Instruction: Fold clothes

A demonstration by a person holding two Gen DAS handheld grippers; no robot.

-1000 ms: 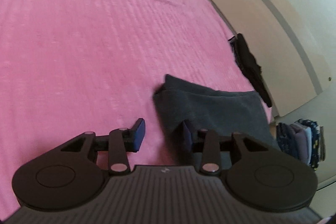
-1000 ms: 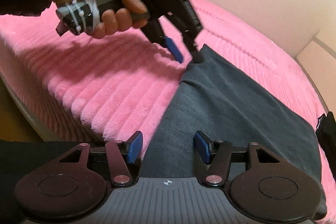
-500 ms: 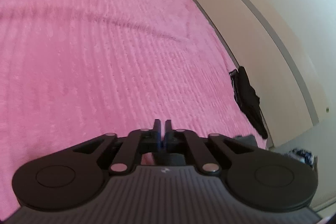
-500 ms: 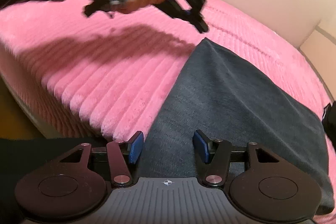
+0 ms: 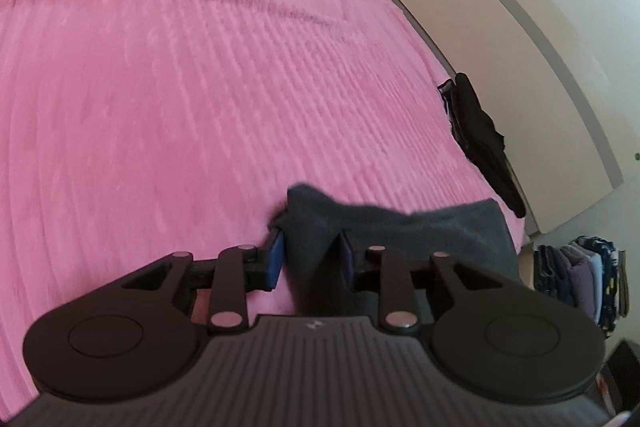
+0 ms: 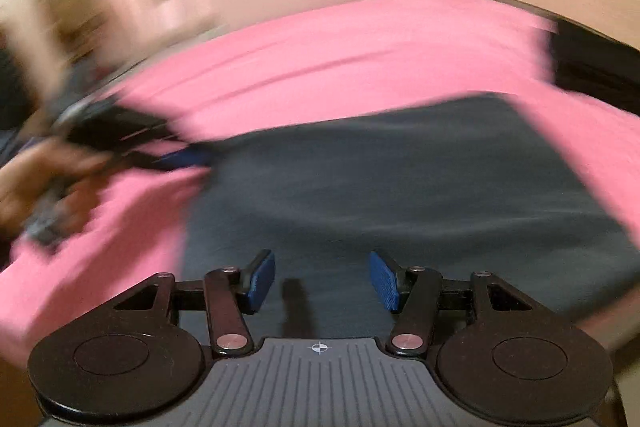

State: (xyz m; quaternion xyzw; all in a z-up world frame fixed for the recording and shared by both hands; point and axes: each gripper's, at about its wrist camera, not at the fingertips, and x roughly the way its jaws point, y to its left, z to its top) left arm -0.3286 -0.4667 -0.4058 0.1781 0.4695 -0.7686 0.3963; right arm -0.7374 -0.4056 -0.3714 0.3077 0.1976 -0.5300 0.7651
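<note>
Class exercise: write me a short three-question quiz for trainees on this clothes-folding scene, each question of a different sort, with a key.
1. True or false: the right gripper is clamped on the grey garment.
2. The bed cover is: A) blue B) pink C) white.
3. What lies at the cover's edge, beside the pale wall panel?
Key: 1 false, the jaws stand open above the garment; 2 B; 3 a black garment.

**Colours and patterns**

Blanket (image 5: pixel 200 87): bright pink, ribbed in fine lines. Folded garment (image 6: pixel 400 187): plain dark grey. Garment at the bed's edge (image 5: pixel 480 131): black. Stack of clothes (image 5: pixel 580 283): navy with white print, purple, light blue. Gripper pads (image 6: pixel 260 281): blue on black arms.
</note>
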